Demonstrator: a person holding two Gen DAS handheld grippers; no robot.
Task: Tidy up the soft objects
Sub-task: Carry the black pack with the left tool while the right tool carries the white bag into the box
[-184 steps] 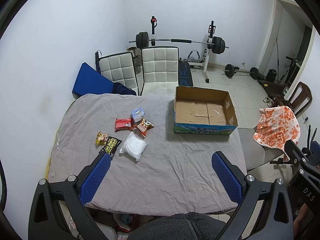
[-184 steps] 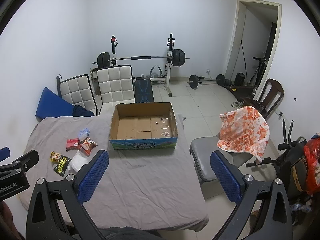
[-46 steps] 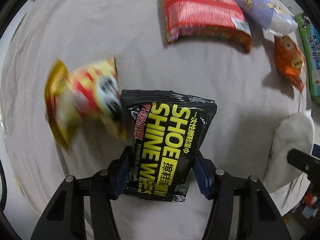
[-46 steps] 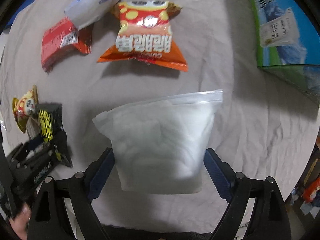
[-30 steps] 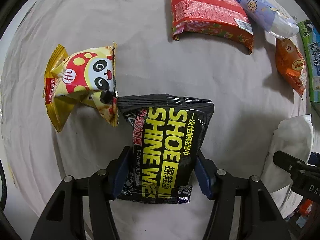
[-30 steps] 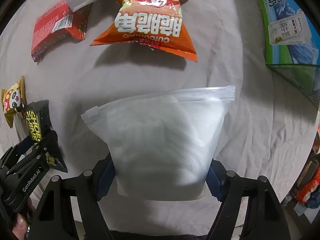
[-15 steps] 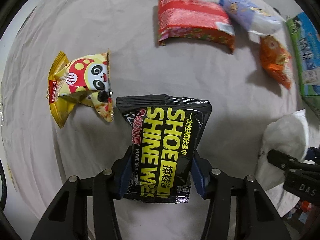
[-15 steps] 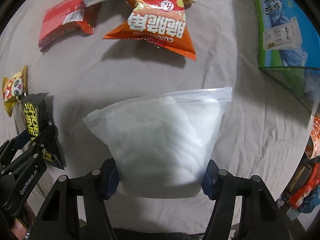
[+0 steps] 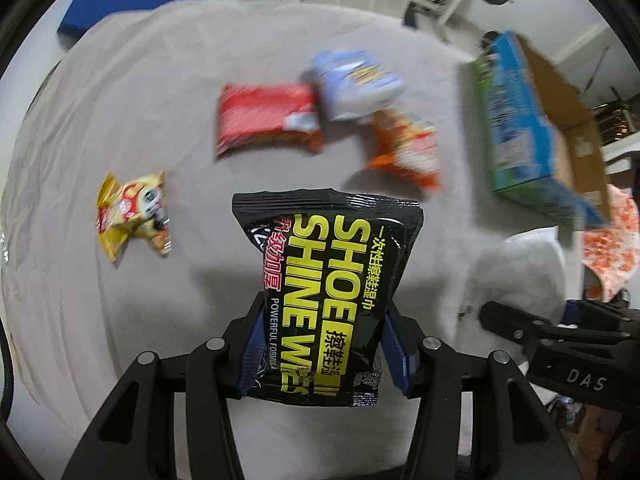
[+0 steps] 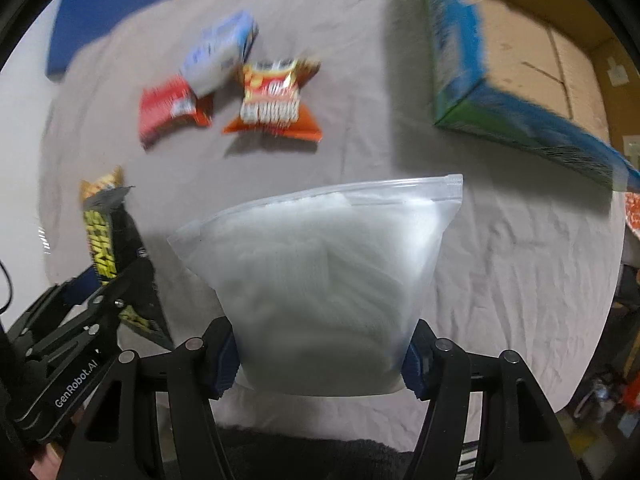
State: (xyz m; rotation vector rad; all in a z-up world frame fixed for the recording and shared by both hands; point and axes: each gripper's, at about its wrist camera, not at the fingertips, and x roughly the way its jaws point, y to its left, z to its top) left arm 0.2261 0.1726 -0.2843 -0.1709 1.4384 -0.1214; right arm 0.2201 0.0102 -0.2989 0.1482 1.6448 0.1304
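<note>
Wipes pack (image 9: 328, 280) hung clamped in left tool (image 9: 326, 354), zip bag (image 10: 320, 280) in right tool (image 10: 320, 360), both above surface (image 9: 160, 100). Best kept level w/ firm squeeze toward box (image 10: 520, 52).

A table (image 9: 120, 92) under a creased grey cloth carries a yellow snack packet (image 9: 134, 214), a red packet (image 9: 266, 118), a pale blue pack (image 9: 354, 84) partly overlapping it, an orange snack bag (image 9: 406, 148) and an open cardboard box (image 9: 520, 120) at the right.
</note>
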